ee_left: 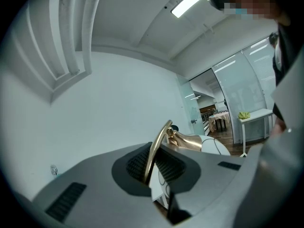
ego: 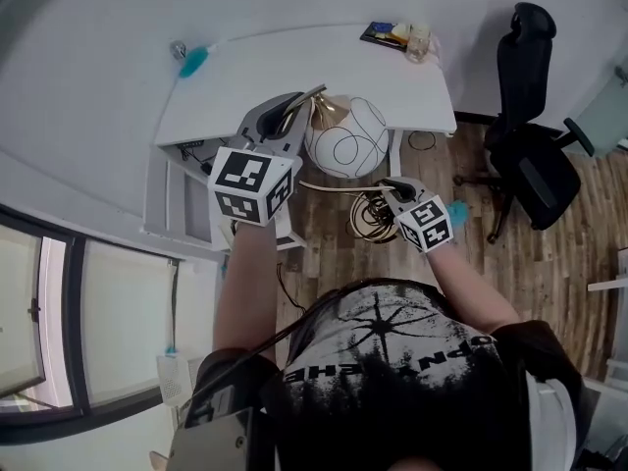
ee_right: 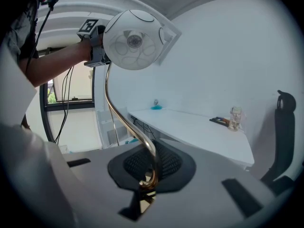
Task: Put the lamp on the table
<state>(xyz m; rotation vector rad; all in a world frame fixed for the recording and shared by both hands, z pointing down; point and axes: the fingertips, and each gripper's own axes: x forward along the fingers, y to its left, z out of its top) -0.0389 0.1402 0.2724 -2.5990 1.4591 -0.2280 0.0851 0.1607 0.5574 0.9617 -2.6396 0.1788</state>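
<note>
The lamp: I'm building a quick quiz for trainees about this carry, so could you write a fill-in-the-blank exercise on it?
1. The left hand-held gripper and the right hand-held gripper are each shut on the lamp's thin gold ____.
2. The lamp's round shade is ____ with thin dark lines.
3. The lamp is held up by both grippers, not yet set on the white ____.
Missing words: stem; white; table.

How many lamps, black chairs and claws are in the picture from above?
Lamp: 1
Black chair: 1
Claws: 2, left claw and right claw
Total: 4
</note>
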